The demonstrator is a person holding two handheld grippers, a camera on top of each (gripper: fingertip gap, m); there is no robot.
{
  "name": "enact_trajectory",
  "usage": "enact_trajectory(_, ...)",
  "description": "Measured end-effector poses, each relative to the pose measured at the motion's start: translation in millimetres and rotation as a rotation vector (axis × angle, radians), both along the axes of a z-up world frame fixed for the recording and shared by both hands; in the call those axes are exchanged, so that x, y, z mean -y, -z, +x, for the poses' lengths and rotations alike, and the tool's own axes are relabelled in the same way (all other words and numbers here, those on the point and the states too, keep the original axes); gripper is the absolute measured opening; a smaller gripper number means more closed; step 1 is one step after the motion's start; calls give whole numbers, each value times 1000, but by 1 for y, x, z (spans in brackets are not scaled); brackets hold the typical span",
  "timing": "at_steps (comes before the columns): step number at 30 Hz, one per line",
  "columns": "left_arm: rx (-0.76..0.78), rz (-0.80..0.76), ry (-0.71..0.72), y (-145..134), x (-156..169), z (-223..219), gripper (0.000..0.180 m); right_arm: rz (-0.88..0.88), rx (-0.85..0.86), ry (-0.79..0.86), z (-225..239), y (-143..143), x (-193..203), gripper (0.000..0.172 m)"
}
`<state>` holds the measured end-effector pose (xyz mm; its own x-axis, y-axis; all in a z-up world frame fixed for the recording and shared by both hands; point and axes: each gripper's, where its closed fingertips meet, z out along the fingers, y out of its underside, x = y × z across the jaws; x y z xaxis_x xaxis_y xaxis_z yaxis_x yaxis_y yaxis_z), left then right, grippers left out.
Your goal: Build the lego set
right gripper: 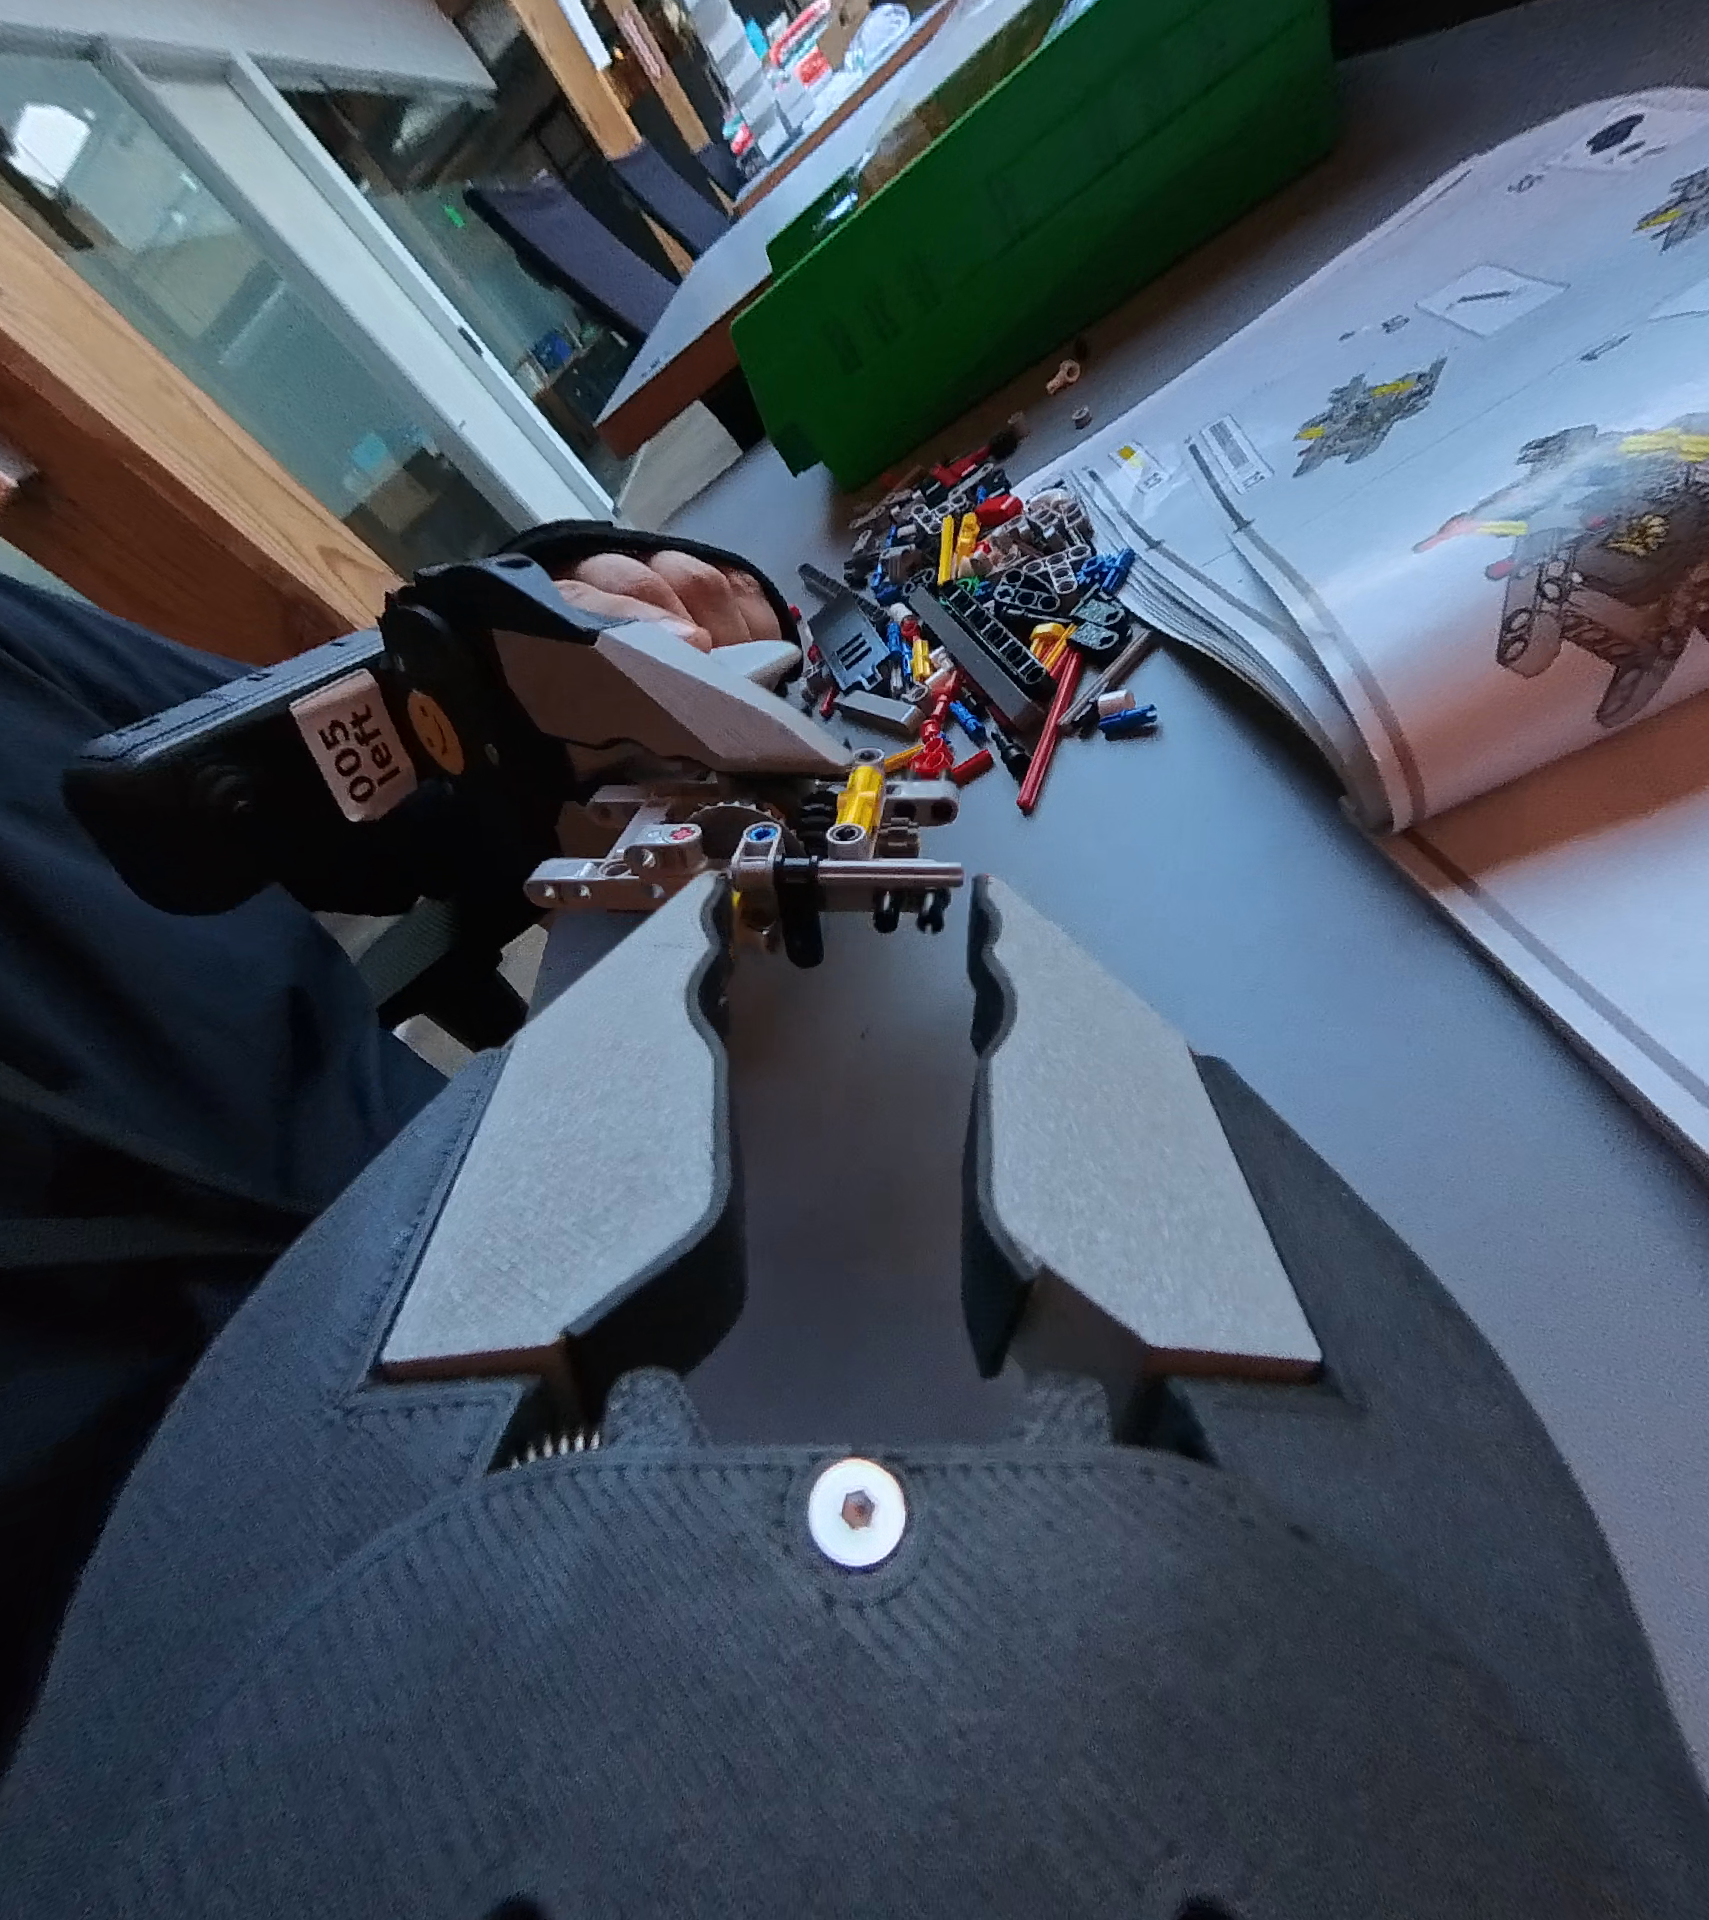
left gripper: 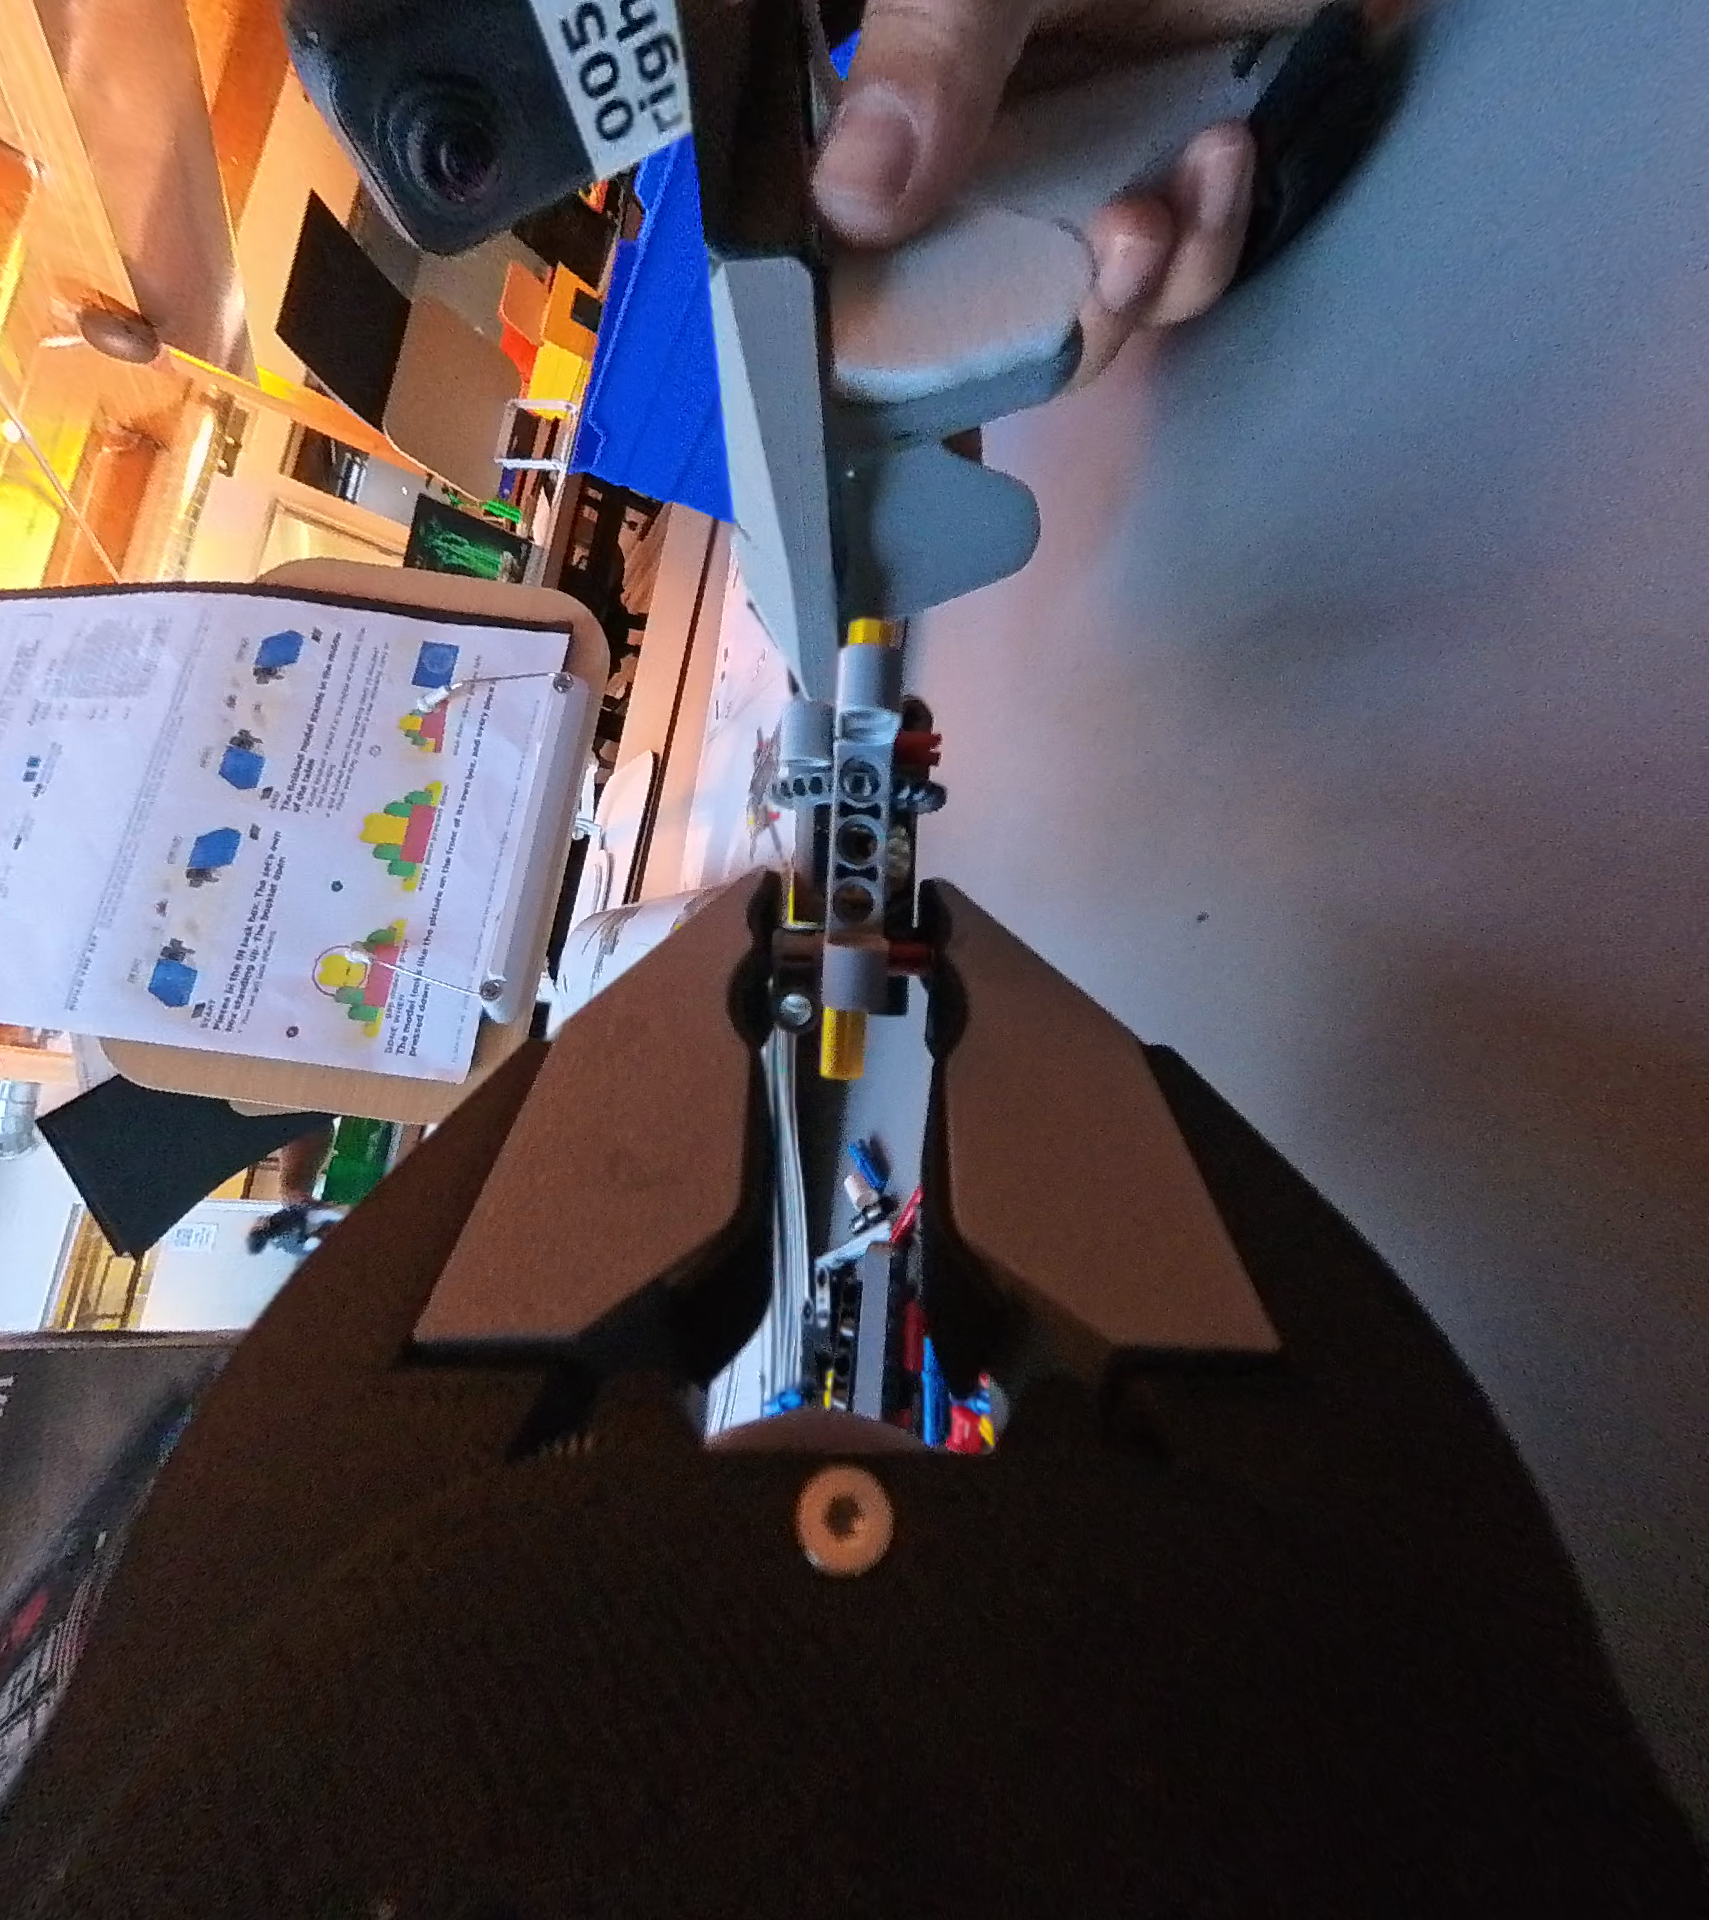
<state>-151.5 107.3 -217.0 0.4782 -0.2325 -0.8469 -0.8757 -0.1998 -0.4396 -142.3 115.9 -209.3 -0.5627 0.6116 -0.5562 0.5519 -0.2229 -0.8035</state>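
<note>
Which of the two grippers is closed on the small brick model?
The left gripper: its fingers clamp the grey-and-yellow brick model. The right gripper stands open before it.

left wrist: rolled sideways, close over table (left gripper: 1452,520) | right wrist: low, forward | shared: brick assembly (left gripper: 860,831)

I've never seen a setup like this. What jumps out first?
A small grey, yellow and black brick model is clamped in the left gripper, with the right gripper's open fingers right beside it. Behind lie a heap of loose coloured pieces and an open instruction booklet on the grey table.
</note>
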Motion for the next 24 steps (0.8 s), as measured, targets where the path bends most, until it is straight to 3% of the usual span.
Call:
enact_trajectory(5, -8, -1, -11, 0, 0, -2, 23, -17, 3, 0, 1, -1, -1, 35)
enact_trajectory(9, -4, -10, -3, 2, 0, 0, 23, 17, -4, 33, -3, 1, -4, 48)
enact_trajectory(12, 0, -13, -2, 2, 0, 0, 23, 24, -20, 20, -1, -1, -2, 39)
enact_trajectory(24, 13, -23, -25, 1, 2, 0, 23, 73, -64, 32, 0, -5, 2, 38)
